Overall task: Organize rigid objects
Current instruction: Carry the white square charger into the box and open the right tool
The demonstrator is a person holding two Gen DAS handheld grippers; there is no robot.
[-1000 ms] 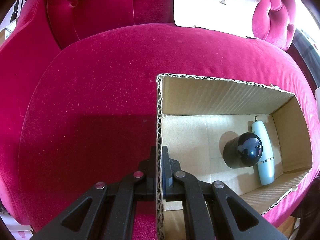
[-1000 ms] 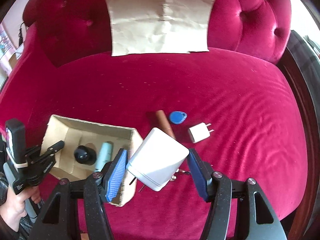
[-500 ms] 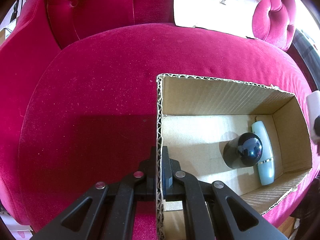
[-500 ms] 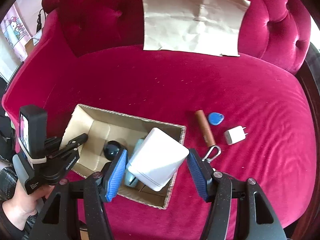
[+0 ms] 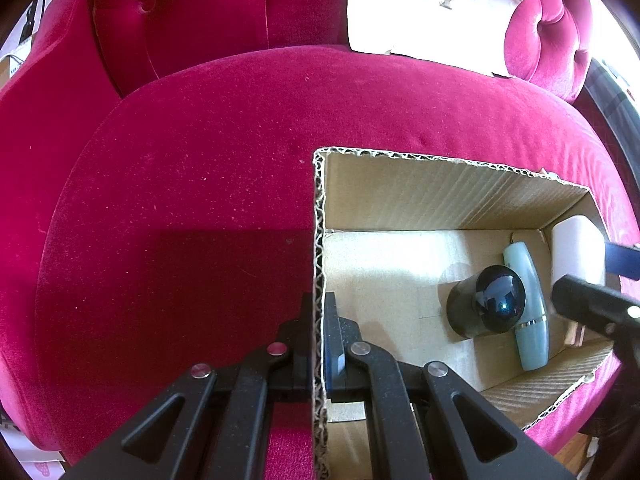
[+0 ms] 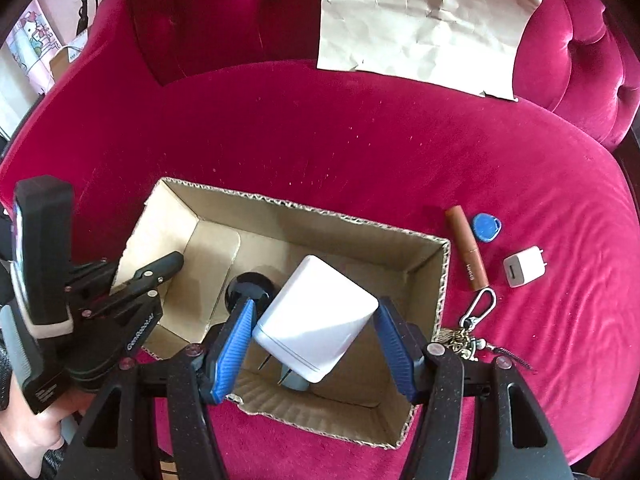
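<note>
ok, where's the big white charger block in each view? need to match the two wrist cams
Left wrist: white charger block at the far right edge, over the cardboard box's far end, beside the pale blue tube.
Right wrist: lower centre, clamped in the right gripper above the box interior.
Shared landmark: the black round-topped object on the box floor, partly hidden behind the charger in the right view.
</note>
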